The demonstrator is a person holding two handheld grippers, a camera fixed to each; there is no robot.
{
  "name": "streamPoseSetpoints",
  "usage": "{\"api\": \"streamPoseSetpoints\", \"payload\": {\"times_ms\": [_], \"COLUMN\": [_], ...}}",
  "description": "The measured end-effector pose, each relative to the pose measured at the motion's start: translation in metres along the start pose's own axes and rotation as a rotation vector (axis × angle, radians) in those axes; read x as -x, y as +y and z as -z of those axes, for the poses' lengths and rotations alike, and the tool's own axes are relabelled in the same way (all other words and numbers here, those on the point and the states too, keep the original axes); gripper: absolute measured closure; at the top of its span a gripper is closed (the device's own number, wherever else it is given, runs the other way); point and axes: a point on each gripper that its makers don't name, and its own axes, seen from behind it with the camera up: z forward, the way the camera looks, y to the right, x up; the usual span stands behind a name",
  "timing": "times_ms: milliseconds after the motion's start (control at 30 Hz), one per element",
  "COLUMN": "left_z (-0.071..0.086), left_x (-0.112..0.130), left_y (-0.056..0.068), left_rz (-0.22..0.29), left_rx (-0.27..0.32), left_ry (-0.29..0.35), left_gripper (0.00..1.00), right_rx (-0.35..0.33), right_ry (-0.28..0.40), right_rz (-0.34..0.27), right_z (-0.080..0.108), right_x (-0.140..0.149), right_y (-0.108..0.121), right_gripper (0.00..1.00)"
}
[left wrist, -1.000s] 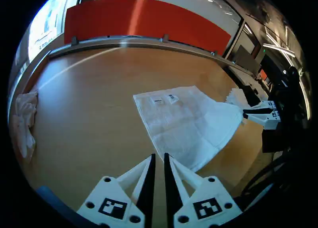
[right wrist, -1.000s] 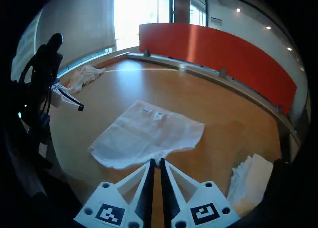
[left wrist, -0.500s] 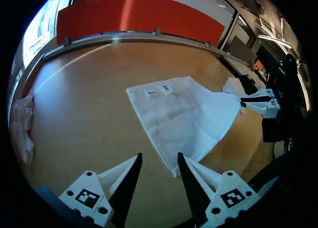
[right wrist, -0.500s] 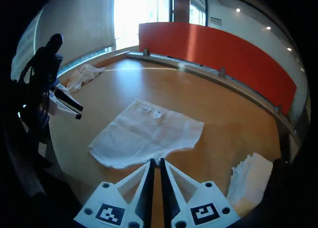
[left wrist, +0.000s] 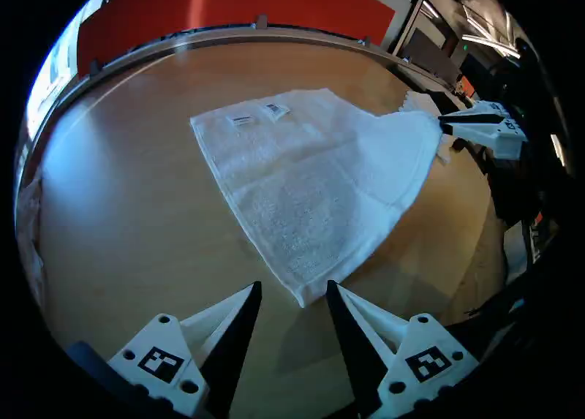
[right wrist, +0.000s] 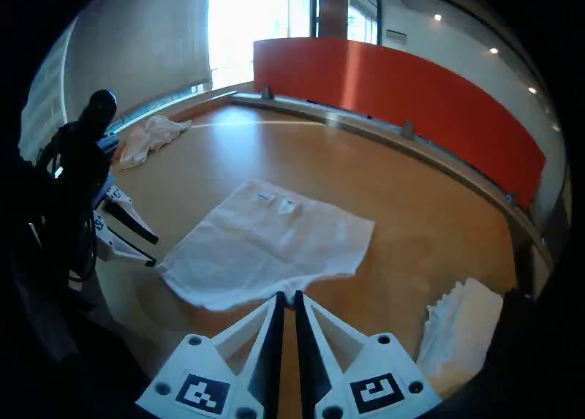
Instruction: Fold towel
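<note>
While the towel point(left wrist: 314, 170) lies flat on the table point(left wrist: 124, 199), its near corner now sits ungripped between the fingers of my left claw point(left wrist: 292, 286), which have parted and come down. My right claw point(right wrist: 284, 296) stays closed at the opposite edge; I cannot confirm that it pinches cloth. Corner pickup for the first fold is judged imminent.

A wide wooden table point(right wrist: 409, 199) lies before me, with a metal rail point(right wrist: 344, 123) along its far edge and 1 orange panel point(right wrist: 409, 97) behind it. 1 crumpled white cloth point(right wrist: 150, 135) lies far left, near the bright windows point(right wrist: 248, 31). 1 stack of folded white cloths point(right wrist: 461, 331) sits near right.
</note>
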Motion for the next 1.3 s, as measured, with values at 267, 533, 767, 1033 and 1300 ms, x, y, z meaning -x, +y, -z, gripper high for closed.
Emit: {"api": "streamPoseSetpoints", "payload": {"times_ms": [267, 533, 767, 1033, 1300], "left_z": [-0.018, -0.021, -0.022, -0.021, -0.018], "left_x": [0.014, 0.016, 0.017, 0.016, 0.015], "left_y": [0.002, -0.005, -0.003, 0.002, -0.005], "left_rz": [-0.035, -0.101, -0.143, -0.163, -0.114], "left_rx": [-0.036, -0.101, -0.118, -0.111, -0.123], "left_ry": [-0.035, -0.022, -0.016, -0.019, -0.020], "left_gripper": [0.37, 0.54, 0.66, 0.80, 0.91], "right_rx": [0.002, 0.005, 0.005, 0.006, 0.006], "right_ry": [0.002, 0.002, 0.005, 0.007, 0.011], "right_rz": [-0.003, -0.004, -0.003, -0.004, -0.005], "right_z": [0.000, 0.000, 0.000, 0.000, 0.001], "right_x": [0.000, 0.001, 0.001, 0.001, 0.000], "right_y": [0.001, 0.003, 0.003, 0.005, 0.005], "right_gripper": [0.90, 0.90, 0.90, 0.90, 0.90]}}
